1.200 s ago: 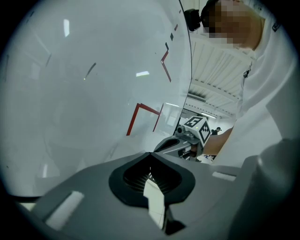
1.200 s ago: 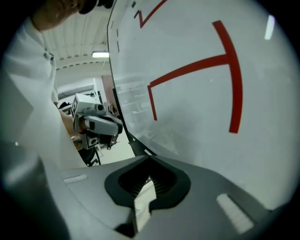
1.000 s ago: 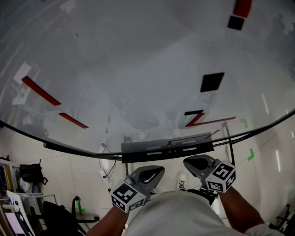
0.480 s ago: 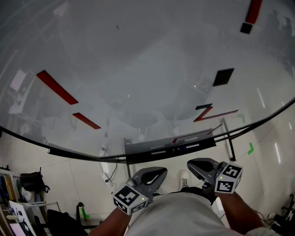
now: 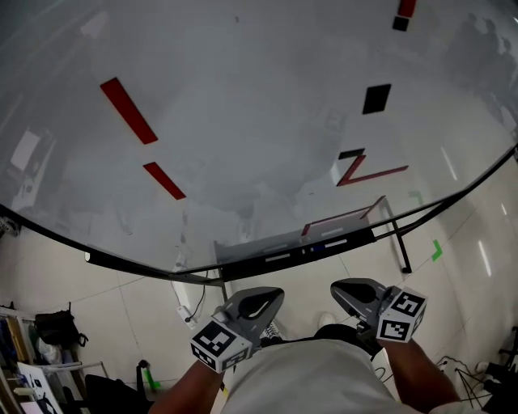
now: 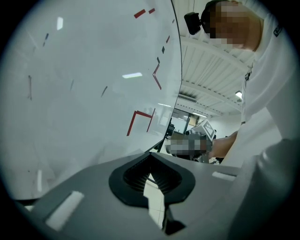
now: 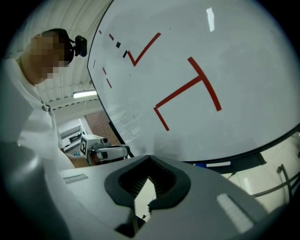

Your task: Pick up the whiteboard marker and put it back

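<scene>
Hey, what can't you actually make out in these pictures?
Whiteboard marker: right gripper view shows only a sliver on the tray, above the right tool's body; label unreadable.
Tray contents: head view, too small to count.
Tray: absent from left gripper view, whose lower half the left tool fills.
Whiteboard top: cut off by head view's edge.

Red strokes (image 5: 129, 111) and black squares (image 5: 376, 99) mark the whiteboard (image 5: 267, 162); the whiteboard marker (image 7: 218, 164) is blue-and-white.

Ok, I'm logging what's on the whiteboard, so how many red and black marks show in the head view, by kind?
Red bars: 3
Red angled lines: 2
Black patches: 3
Total: 8
</scene>
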A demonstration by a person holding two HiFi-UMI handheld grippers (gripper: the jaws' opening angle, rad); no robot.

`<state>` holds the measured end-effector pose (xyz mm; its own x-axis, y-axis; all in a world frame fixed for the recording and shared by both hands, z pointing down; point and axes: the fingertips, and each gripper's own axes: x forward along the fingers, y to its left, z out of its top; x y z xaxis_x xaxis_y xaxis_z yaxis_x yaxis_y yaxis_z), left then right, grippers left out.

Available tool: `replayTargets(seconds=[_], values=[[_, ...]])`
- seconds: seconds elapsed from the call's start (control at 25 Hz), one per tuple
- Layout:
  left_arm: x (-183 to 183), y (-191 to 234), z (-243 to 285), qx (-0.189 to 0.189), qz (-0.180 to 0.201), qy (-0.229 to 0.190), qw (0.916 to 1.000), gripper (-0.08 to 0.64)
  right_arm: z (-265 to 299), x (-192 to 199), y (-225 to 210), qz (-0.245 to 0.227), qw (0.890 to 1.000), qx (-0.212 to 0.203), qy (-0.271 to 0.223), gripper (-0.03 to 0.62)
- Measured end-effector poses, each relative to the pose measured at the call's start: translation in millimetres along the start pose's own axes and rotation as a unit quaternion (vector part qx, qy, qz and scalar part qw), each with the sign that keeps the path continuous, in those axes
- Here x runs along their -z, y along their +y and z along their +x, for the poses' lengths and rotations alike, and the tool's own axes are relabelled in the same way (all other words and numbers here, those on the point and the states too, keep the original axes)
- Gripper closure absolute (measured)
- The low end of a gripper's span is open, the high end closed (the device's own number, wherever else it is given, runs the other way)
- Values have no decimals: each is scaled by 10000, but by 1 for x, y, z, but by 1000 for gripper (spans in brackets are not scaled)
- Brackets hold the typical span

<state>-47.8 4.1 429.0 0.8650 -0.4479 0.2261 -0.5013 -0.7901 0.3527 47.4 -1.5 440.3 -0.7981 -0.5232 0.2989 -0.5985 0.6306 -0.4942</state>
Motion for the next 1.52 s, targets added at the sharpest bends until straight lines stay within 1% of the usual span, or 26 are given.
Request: replayTargets(seconds=[0.12, 0.28, 0.44, 0.6, 0.72, 0.88, 0.96, 1.04, 1.12, 1.28, 1.44, 1.52], values=[[4, -17, 7, -166, -58, -66, 9998, 543, -14, 0, 0, -110, 9998, -143, 42, 592], [10, -46, 22, -581, -182, -170, 9980, 543, -38, 5, -4, -356, 9982, -416, 259, 591], [21, -76, 37, -947, -299, -218, 9948, 543, -74, 11, -14, -291, 9970, -639, 335, 591], [27, -100, 40, -1397, -467, -395, 9883, 543, -100, 19, -15, -164, 9940, -998, 408, 591], [38, -115, 40, -1559, -477, -365, 9859, 543, -110, 23, -12, -159, 9917, -1195, 447, 591], [51, -125, 37, -1625, -437, -228, 9855, 543, -118, 26, -3, -215, 9917, -1219, 356, 592], [52, -122, 27, -1675, -535, -238, 9841, 543, -120, 30, 2, -172, 9921, -1198, 337, 591], [51, -121, 20, -1592, -621, -216, 9851, 543, -121, 34, 5, -63, 9929, -1141, 321, 591], [50, -122, 15, -1474, -553, -136, 9874, 543, -119, 38, 9, -25, 9943, -1023, 298, 591], [43, -117, 2, -1330, -438, -160, 9900, 543, -107, 48, 21, -296, 9961, -764, 333, 591], [46, -114, -7, -1155, -372, -97, 9926, 543, -98, 57, 34, -630, 9957, -519, 437, 591], [49, -115, -10, -1057, -349, -60, 9938, 543, -97, 62, 40, -656, 9957, -443, 473, 591]])
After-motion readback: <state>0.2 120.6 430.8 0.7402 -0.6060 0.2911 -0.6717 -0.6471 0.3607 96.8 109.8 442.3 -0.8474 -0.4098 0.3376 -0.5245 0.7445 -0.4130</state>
